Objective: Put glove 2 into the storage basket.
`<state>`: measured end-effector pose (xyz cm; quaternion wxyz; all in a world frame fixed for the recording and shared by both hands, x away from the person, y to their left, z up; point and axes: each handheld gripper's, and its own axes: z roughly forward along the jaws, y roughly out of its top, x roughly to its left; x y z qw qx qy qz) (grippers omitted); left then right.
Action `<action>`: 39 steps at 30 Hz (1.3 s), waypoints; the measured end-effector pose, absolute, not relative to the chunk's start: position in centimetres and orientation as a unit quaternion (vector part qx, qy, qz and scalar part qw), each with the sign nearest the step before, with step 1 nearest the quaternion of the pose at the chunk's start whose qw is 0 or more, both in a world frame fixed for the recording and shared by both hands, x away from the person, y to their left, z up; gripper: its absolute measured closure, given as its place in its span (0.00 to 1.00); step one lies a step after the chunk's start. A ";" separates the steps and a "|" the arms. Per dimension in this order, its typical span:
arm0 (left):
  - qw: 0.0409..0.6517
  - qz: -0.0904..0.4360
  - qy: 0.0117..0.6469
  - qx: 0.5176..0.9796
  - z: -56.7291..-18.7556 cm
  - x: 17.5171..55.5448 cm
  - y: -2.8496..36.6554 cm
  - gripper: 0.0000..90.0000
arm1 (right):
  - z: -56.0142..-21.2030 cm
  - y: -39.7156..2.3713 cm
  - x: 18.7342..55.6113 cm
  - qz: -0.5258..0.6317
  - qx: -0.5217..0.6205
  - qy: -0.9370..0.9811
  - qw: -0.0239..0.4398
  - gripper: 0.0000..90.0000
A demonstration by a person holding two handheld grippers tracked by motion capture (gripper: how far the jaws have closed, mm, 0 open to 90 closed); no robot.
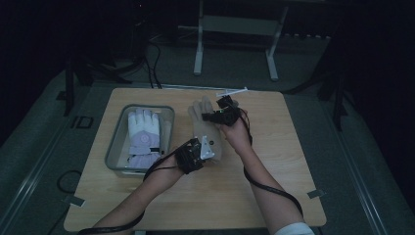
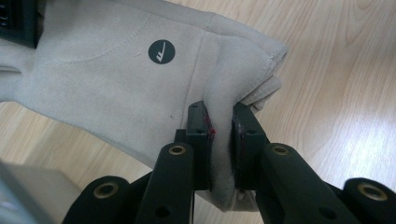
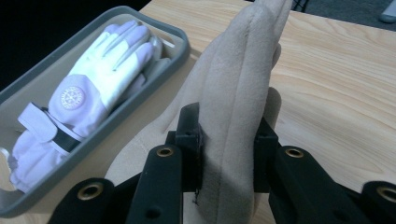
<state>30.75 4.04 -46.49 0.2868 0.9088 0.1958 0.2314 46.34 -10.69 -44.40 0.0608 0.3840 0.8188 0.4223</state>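
The beige glove (image 1: pixel 204 128) is in my grip at both ends, stretched over the middle of the wooden tabletop (image 1: pixel 274 161) just to the right of the grey tray (image 1: pixel 113 147). It is a soft, suede-like glove with a small round dark logo on its back, seen in the left gripper view (image 2: pixel 161 52). My left tongs (image 1: pixel 203 147) are clamped on its cuff end: in the left gripper view the two black jaws pinch a thick fold of the fabric (image 2: pixel 219 140) between them, the hem of the cuff bunching out past the jaw tips. My right tongs (image 1: pixel 215 116) hold the finger end: in the right gripper view the jaws press on either side of a raised ridge of the glove (image 3: pixel 233 116), with the fingers running up and away from them. In the high view the glove lies lengthwise between my two hands, cuff toward me and fingers toward the far edge, and I cannot tell whether its middle rests on the wood or hangs just above it. In the tray a white glove (image 1: pixel 143 134) lies palm down with a round pale emblem on its back and a dark strap at the wrist, its fingers pointing away from me. Near the far edge of the tabletop, beyond my right hand (image 1: pixel 238 134), lies a small white object (image 1: pixel 232 91) that I cannot make out.
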 end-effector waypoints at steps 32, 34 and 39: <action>0.247 0.250 0.274 0.895 -44.8 28.9 15.7 0.89 | -43.1 2.4 46.3 0.431 0.317 0.844 0.038 0.80; 0.244 0.250 0.279 0.895 -44.9 28.8 16.4 0.89 | -43.3 3.2 46.4 0.428 0.313 0.847 0.039 0.80; 0.241 0.250 0.294 0.890 -45.3 28.5 18.0 0.89 | -43.8 5.3 46.2 0.422 0.301 0.854 0.038 0.80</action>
